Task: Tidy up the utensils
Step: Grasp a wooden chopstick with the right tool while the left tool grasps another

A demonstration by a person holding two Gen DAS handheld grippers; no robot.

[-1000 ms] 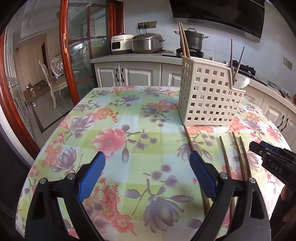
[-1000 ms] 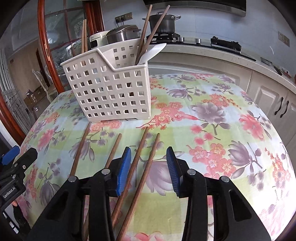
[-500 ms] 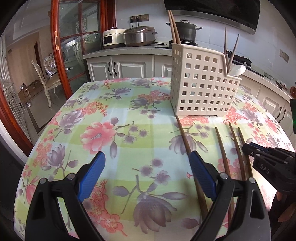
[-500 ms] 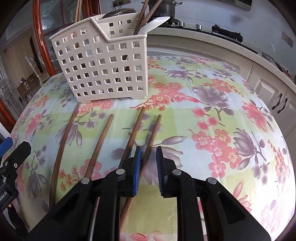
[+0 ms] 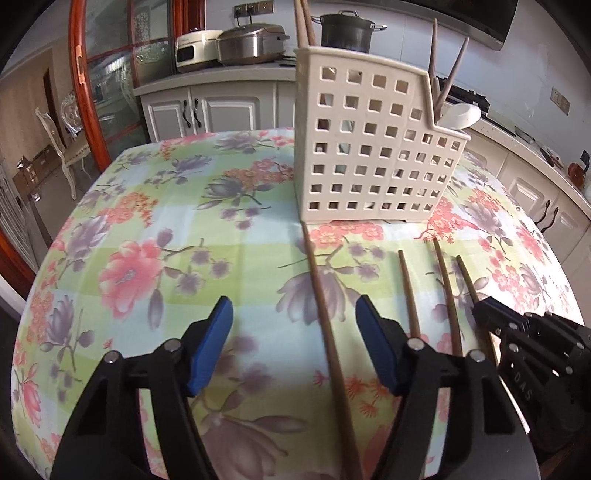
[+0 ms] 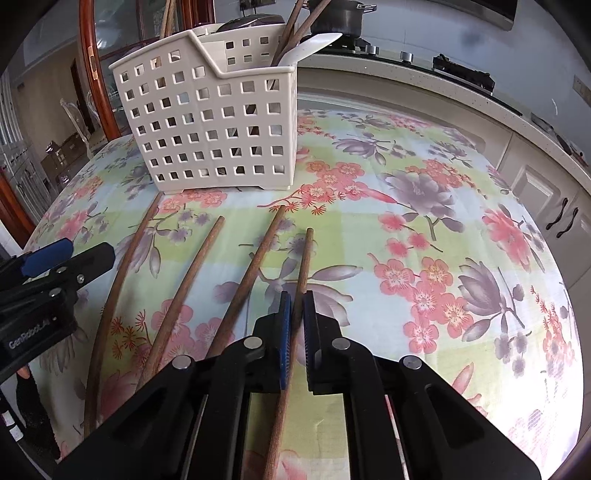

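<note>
Several brown wooden chopsticks lie side by side on the flowered tablecloth in front of a cream slotted utensil basket. The basket holds more chopsticks and a white spoon. My right gripper is shut on the rightmost chopstick. My left gripper straddles the leftmost chopstick; its jaws are closing, and its blue pads do not touch the stick. The right gripper shows at the right edge of the left wrist view. The left gripper shows at the left edge of the right wrist view.
The round table drops away at the left and near sides. Behind it runs a counter with a rice cooker, a pot and a stove. A red-framed glass door and a chair stand at left.
The right gripper has shut on the rightmost chopstick. The left gripper has slid right over the leftmost chopstick and its jaws have narrowed.
</note>
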